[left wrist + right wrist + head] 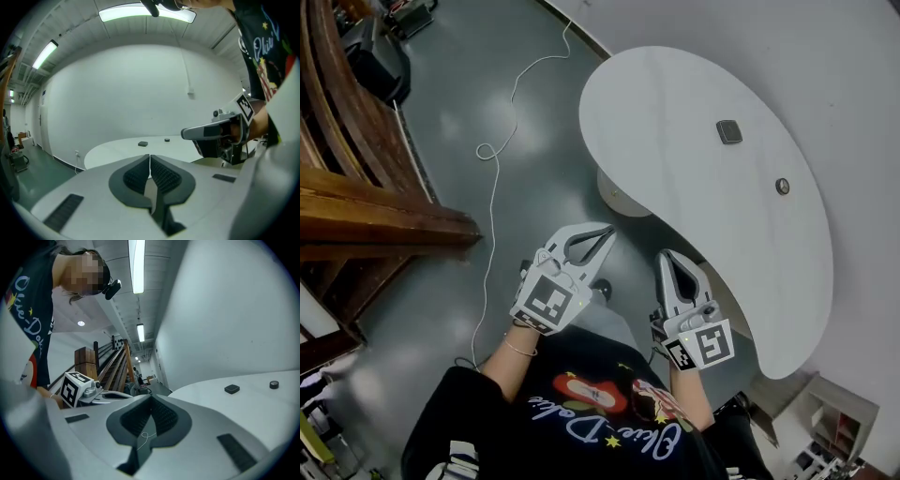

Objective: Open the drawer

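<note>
Tabletop (703, 216), white and bean-shaped, is standing over a glossy grey floor (459, 103) where a white cable (496, 173) is trailing beside a wooden staircase (366, 211), with a dark square puck (729, 132) and a small round disc (782, 187) lying apart on it. The left gripper (607, 232) and right gripper (666, 255) are hovering side by side near its edge, both with jaws pressed together on nothing. Only the gripper views are showing the ceiling strip lights (145, 13), while the drawer is showing clearly in no view.
</note>
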`<state>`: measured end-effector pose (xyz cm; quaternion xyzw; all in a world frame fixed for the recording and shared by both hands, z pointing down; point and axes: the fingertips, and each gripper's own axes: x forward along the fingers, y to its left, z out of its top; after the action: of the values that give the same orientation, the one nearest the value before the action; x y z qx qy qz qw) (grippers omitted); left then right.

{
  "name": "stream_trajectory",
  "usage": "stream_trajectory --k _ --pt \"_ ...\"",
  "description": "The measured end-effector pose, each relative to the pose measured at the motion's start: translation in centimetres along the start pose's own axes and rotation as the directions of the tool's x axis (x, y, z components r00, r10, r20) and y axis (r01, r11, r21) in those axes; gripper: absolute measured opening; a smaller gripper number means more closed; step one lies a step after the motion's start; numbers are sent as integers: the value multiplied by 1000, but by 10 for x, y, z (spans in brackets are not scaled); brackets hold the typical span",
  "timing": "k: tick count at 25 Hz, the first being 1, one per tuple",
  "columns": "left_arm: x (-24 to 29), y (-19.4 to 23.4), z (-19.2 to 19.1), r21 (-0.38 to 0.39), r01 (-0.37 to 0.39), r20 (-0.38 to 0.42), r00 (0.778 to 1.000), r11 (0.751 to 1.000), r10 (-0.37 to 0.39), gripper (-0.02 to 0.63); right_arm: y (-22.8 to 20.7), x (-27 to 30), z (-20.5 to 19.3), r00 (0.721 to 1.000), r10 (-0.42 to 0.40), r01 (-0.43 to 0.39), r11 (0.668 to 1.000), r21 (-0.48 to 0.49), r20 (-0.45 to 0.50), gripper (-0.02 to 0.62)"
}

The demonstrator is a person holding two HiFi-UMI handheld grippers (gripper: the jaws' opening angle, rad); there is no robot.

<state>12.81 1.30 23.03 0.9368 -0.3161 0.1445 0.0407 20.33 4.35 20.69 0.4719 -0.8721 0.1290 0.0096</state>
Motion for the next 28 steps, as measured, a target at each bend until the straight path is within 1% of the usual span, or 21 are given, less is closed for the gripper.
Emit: stream_trajectory --k 2,5,7,10,13,16,23,26,28 --pt "3 3 -9 -12 -26 -3 1000 1000 26 5 0 7 -8 999 41 -41 999 -2 -22 -5" --pt "8 16 -18 -26 -44 22 999 999 44 5 6 25 -17 991 123 -125 991 -39 -51 -5" --pt "12 27 -31 -40 -48 19 999 998 49 5 7 38 -24 988 142 -145 988 -47 -63 -5" --pt "22 37 -56 -68 -57 9 998 996 58 5 2 55 -41 984 142 -145 989 -15 -110 -5" --pt "33 46 -80 -91 -48 25 998 995 51 5 3 72 -65 979 145 -144 989 17 -145 -5" --pt "47 52 -98 -84 -38 33 999 996 41 5 1 89 -84 976 144 -141 990 31 -160 -5" --pt "62 53 -146 -73 -3 9 1000 997 4 5 9 108 -127 970 140 -131 990 55 -197 -5" --pt "64 59 -170 -89 -21 -7 1000 996 21 5 12 113 -146 969 157 -137 984 111 -193 -5" --pt "75 66 -181 -96 -34 -8 999 995 33 5 5 118 -155 968 149 -128 985 116 -203 -5"
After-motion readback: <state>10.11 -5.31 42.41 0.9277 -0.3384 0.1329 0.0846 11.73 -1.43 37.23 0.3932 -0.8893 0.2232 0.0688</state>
